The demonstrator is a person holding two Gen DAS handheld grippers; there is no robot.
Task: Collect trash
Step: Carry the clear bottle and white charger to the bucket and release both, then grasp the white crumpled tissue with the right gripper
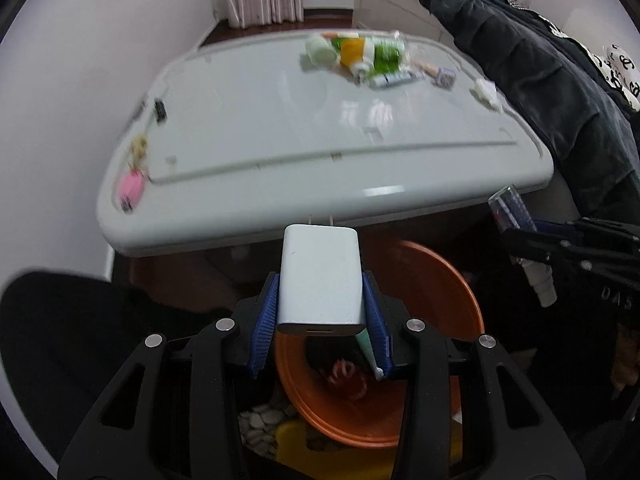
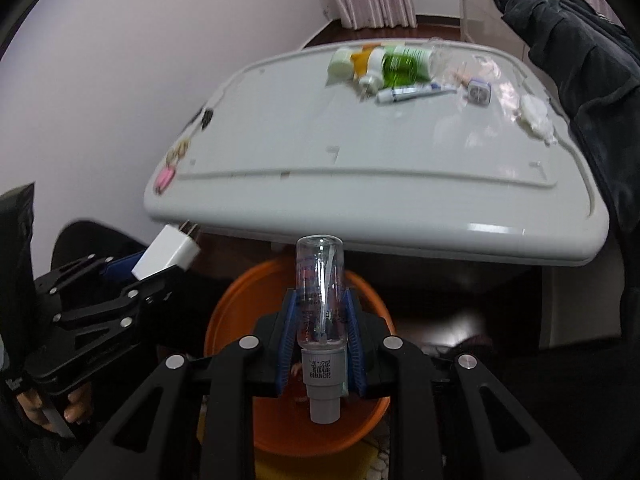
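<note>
Below my two claws the round orange plastic basin (image 2: 236, 312) is open at the top, nothing covers it. The edge of the white glossy tabletop (image 1: 280, 216) hangs just ahead. A dark padded jacket (image 1: 560, 92) blocks the right side.

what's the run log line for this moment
left gripper: shut on white charger | right gripper: shut on clear spray bottle | both above orange basin | more trash on white table
</note>
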